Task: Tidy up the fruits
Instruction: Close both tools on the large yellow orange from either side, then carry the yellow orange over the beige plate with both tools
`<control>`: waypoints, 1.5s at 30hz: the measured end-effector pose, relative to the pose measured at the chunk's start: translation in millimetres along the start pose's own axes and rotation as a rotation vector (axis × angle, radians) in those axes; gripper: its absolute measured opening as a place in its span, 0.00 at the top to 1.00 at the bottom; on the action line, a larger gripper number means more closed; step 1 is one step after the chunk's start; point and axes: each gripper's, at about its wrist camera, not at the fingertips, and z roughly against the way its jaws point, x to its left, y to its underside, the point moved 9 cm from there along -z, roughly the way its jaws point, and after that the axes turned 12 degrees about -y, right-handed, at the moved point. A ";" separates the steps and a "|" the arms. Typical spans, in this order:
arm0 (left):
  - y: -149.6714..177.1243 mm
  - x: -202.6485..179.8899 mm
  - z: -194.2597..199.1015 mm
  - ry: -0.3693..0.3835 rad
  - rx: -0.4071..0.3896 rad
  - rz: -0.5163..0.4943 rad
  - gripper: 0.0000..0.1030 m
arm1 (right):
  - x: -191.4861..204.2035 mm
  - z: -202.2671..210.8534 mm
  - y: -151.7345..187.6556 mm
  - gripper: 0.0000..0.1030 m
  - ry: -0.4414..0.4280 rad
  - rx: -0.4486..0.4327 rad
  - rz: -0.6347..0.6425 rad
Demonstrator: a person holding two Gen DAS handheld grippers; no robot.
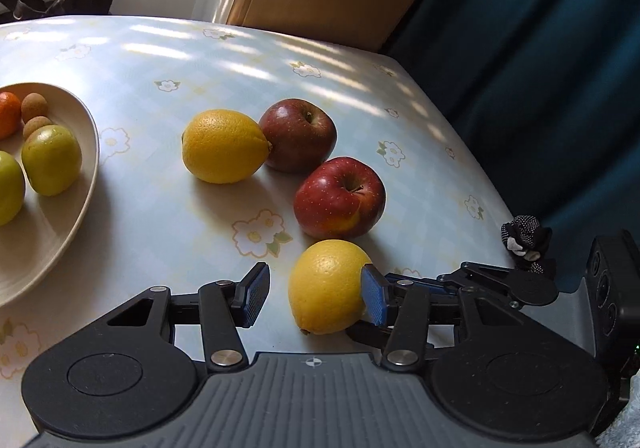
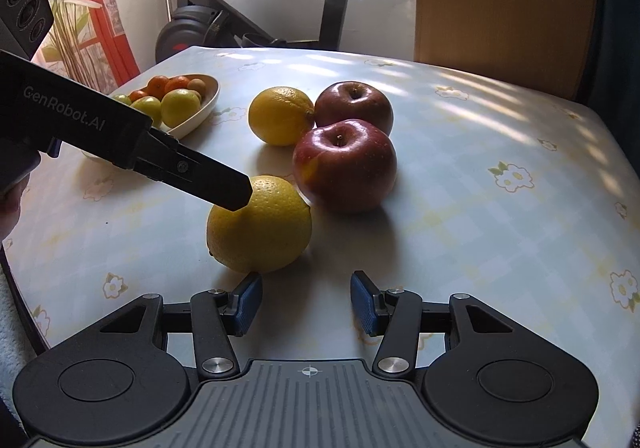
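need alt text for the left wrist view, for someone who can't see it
The left gripper straddles a yellow lemon on a floral tablecloth; its right blue pad touches the fruit while the left pad stands apart. Beyond lie two red apples, a second lemon and a cream bowl of small fruit.

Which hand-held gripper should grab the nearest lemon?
Probably the left hand-held gripper: the lemon already sits between its open fingers, one pad touching it. The right hand-held gripper is open too, but the lemon lies ahead of its fingertips, off to the left.
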 end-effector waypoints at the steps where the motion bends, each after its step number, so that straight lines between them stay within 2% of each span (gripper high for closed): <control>1: 0.1 -0.6 -1.1 0.008 0.001 0.002 0.50 | 1.2 -1.1 -0.5 0.55 -0.005 0.002 0.004; 5: 0.3 -5.3 -6.9 0.048 0.015 -0.008 0.58 | 6.5 -4.9 -1.4 0.55 -0.015 0.007 0.032; 9: -0.7 -9.3 -5.6 0.044 0.004 -0.054 0.60 | 11.7 -7.9 -3.6 0.55 -0.023 0.005 0.059; 19: -3.1 -4.6 -4.2 0.067 0.012 -0.064 0.60 | 21.5 -19.5 -8.5 0.55 -0.056 0.009 0.139; 26: -4.0 -0.3 -2.8 0.074 0.007 -0.048 0.60 | 22.2 -21.7 -12.1 0.54 -0.075 -0.010 0.142; 36: -3.6 9.2 10.1 0.030 -0.014 -0.047 0.60 | 35.7 -24.6 -17.8 0.54 -0.125 -0.041 0.110; 45: -17.4 32.6 37.9 -0.024 -0.079 -0.025 0.60 | 61.1 -31.0 -50.2 0.54 -0.164 -0.054 0.163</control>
